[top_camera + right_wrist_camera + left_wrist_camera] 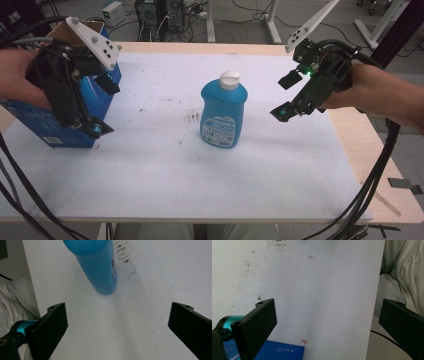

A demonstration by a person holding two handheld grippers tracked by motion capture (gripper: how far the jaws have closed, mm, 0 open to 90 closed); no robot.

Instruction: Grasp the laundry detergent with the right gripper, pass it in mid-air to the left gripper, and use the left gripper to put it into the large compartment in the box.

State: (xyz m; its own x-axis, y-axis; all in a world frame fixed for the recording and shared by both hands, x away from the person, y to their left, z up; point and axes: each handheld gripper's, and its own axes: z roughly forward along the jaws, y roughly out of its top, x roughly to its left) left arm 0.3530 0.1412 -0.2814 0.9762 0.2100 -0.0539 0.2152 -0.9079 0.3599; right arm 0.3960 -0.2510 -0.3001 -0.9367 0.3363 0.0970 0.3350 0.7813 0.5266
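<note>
A blue bottle (pixel 223 113) with a white cap stands upright in the middle of the white mat (pixel 165 170); its lower body (pixel 98 265) appears at the top of the right gripper view. A blue cardboard box (pixel 60 117) with an open top sits at the table's left; one corner of it (pixel 280 352) lies below my left jaws. My left gripper (pixel 104 105) hovers open in front of the box, nothing between its jaws (pixel 327 327). My right gripper (pixel 285 96) is open too, held above the mat to the right of the bottle, apart from it (pixel 117 332).
The mat carries brown stains (pixel 191 117) just left of the bottle. The bare wooden table edge (pixel 387 190) runs along the right. Black cables (pixel 370 195) hang off the right side, and white desk legs and computer cases (pixel 155 15) stand beyond the far edge.
</note>
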